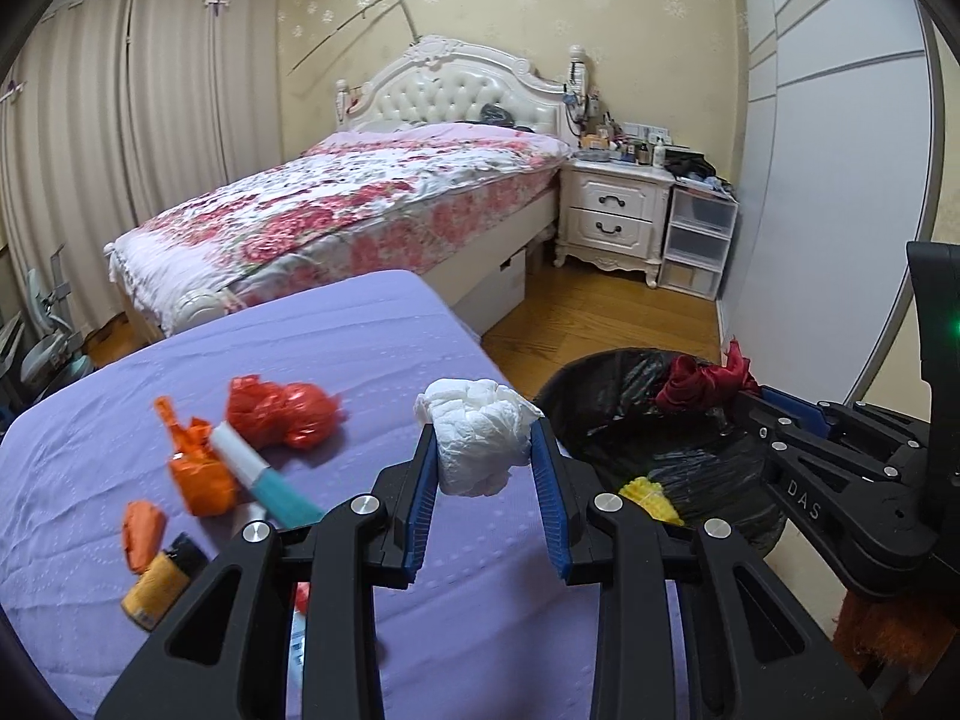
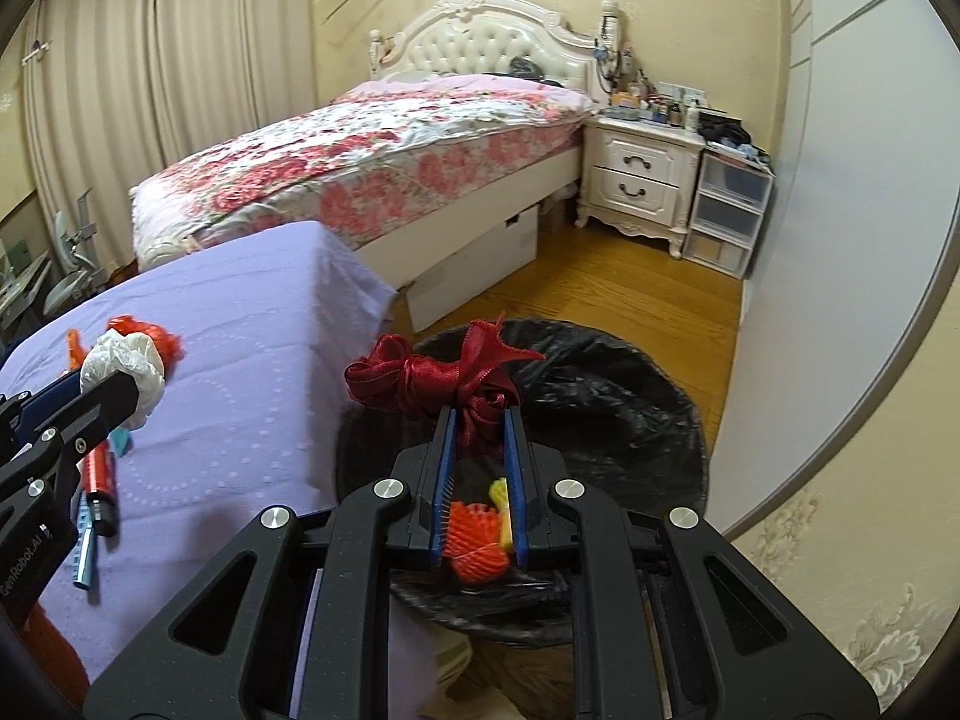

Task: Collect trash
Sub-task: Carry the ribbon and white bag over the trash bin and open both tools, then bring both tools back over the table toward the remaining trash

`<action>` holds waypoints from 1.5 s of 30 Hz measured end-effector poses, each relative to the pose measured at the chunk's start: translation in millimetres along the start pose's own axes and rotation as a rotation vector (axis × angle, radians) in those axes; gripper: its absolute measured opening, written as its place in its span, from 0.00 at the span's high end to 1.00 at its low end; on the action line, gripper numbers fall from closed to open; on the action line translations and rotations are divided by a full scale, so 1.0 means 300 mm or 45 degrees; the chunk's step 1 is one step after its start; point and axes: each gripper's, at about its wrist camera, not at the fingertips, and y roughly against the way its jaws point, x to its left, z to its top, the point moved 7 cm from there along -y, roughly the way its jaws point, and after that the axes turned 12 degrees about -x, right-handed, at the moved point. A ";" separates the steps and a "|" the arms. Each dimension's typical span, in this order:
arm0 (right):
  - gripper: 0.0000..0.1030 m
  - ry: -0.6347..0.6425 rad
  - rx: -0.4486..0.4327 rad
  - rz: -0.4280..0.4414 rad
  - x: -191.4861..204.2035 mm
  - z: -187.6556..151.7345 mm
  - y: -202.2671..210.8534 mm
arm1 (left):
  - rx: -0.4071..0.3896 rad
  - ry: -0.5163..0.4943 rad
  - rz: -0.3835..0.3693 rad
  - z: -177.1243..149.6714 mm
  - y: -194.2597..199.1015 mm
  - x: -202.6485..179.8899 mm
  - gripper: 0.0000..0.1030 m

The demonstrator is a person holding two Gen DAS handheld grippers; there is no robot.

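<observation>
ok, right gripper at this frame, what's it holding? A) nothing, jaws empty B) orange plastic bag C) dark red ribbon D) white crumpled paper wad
C: in the right wrist view the right gripper is shut on the dark red ribbon, held over the black-lined trash bin; the white paper wad sits in the left gripper instead.

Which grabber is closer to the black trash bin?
Right. The right gripper, holding the red ribbon, is over the trash bin; the left gripper, holding the white wad, is above the purple cloth beside it.
</observation>
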 end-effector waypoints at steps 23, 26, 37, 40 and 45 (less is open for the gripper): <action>0.72 -0.064 0.020 -0.118 -0.143 -0.003 -0.094 | 0.026 -0.144 -0.023 0.005 -0.200 -0.183 0.51; 0.65 -0.080 0.022 -0.136 -0.159 -0.009 -0.096 | 0.020 -0.139 -0.002 0.001 -0.201 -0.169 0.34; 0.53 -0.093 0.008 -0.145 -0.163 -0.004 -0.075 | 0.048 -0.083 0.062 0.000 -0.161 -0.083 0.26; 0.51 -0.083 0.011 -0.123 -0.137 -0.008 -0.063 | 0.064 -0.075 0.081 -0.011 -0.131 -0.052 0.26; 0.51 -0.077 0.022 -0.058 -0.076 -0.022 -0.036 | 0.075 -0.063 0.123 -0.037 -0.069 0.021 0.26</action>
